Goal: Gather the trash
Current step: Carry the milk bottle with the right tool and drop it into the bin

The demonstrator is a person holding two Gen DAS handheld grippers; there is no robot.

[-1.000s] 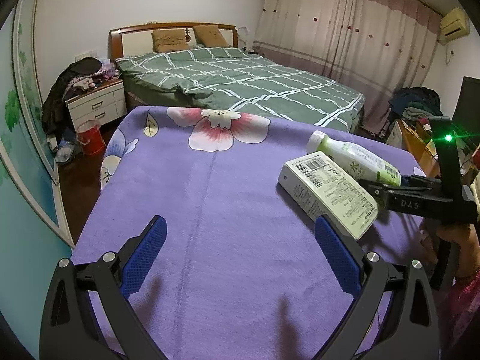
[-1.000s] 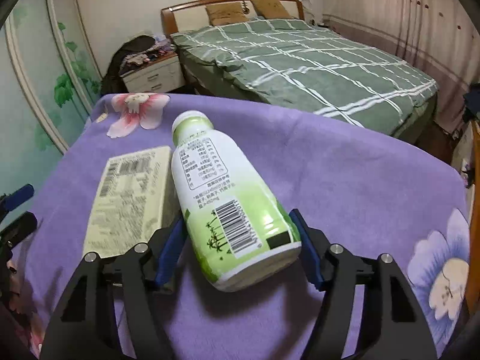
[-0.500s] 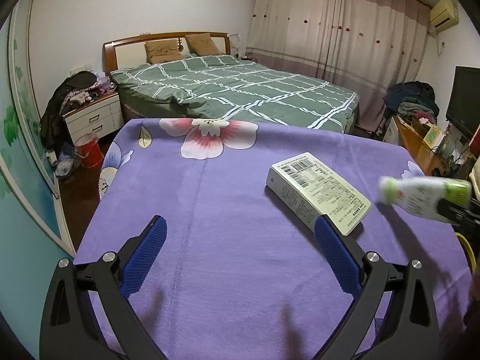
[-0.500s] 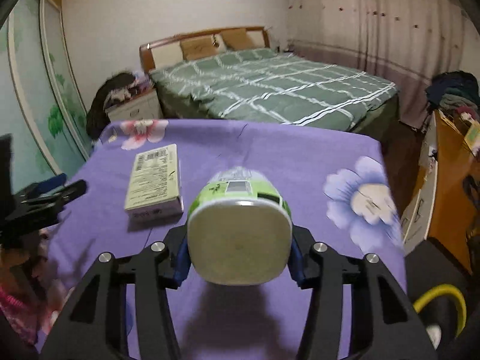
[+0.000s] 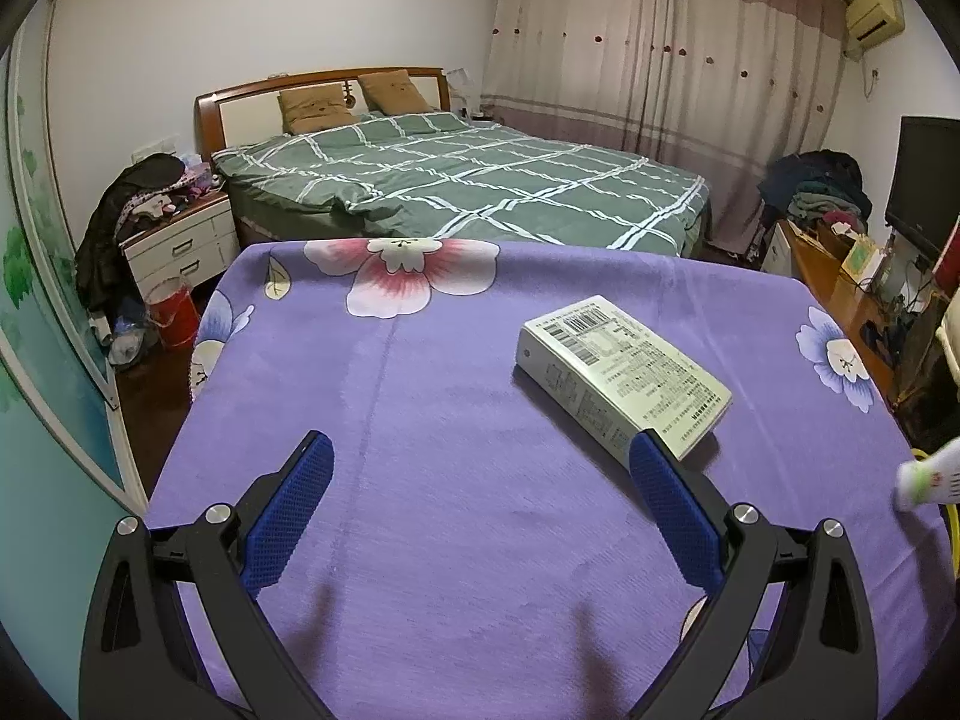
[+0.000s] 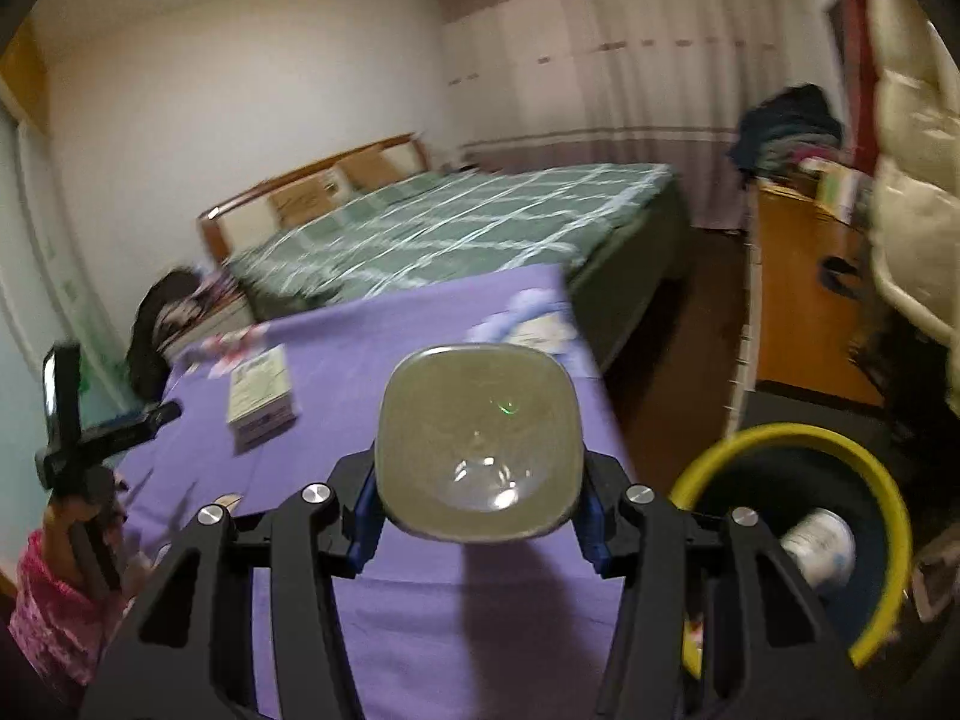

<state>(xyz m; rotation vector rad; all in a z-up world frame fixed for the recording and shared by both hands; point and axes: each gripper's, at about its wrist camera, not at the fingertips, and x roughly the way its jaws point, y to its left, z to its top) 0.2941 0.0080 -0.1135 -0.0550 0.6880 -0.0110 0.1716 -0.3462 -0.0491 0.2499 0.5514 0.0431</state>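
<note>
right tool (image 6: 477,516) clamped on bottle (image 6: 479,441) | left tool (image 5: 480,501) wide open, empty | box (image 5: 624,375): barcode, print unreadable

Both grippers, left gripper (image 5: 480,483) and right gripper (image 6: 480,513), have black frames, silver screws and blue textured pads (image 5: 675,513); the sleeve (image 6: 45,612) is pink patterned.

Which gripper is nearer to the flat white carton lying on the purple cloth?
Left. The left gripper hovers open just before the flat white carton; the right gripper, gripping a green-white bottle, is off beside the yellow-rimmed bin.
</note>
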